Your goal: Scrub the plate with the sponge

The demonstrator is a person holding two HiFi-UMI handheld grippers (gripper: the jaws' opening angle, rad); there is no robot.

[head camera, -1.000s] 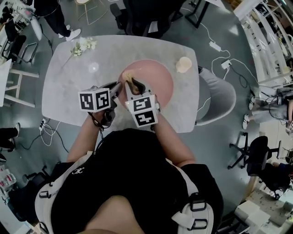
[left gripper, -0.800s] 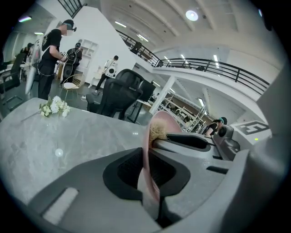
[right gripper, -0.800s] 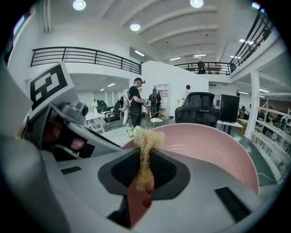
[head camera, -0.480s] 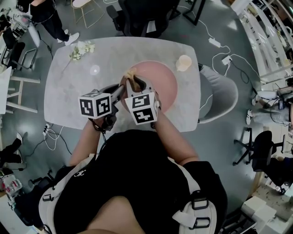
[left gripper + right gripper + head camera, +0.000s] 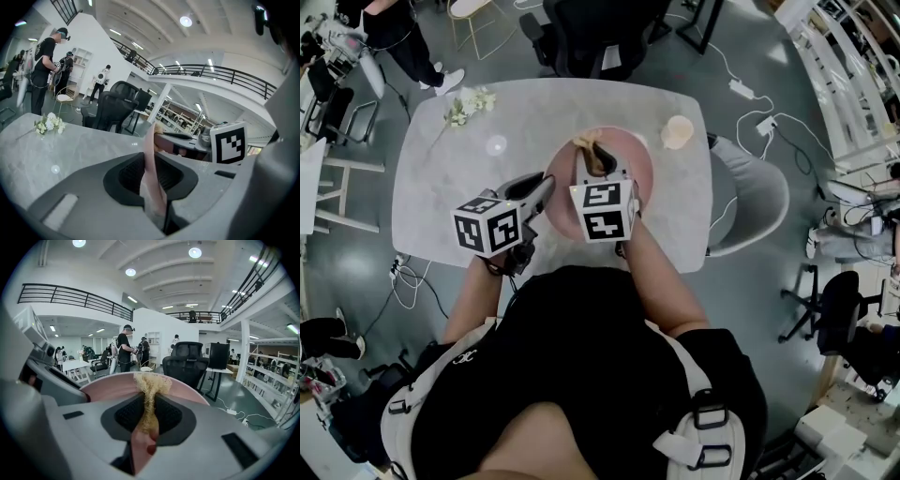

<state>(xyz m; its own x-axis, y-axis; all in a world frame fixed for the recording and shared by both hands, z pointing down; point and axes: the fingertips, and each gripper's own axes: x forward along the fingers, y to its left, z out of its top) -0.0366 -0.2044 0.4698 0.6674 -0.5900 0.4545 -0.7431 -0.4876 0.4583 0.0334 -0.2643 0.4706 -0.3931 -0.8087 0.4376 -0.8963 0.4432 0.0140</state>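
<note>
Meanwhile the left gripper (image 5: 546,184) had the pink plate's (image 5: 643,171) rim edge-on between its jaws, which had just been opening, pads against it. The right gripper (image 5: 598,157) was clamped on the tan sponge (image 5: 150,386), pressed to the plate's face above the grey table (image 5: 459,159).

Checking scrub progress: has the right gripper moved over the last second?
Yes. In the head view the right gripper, shut on the sponge, has shifted toward the far edge of the table and nearer the cup.
</note>
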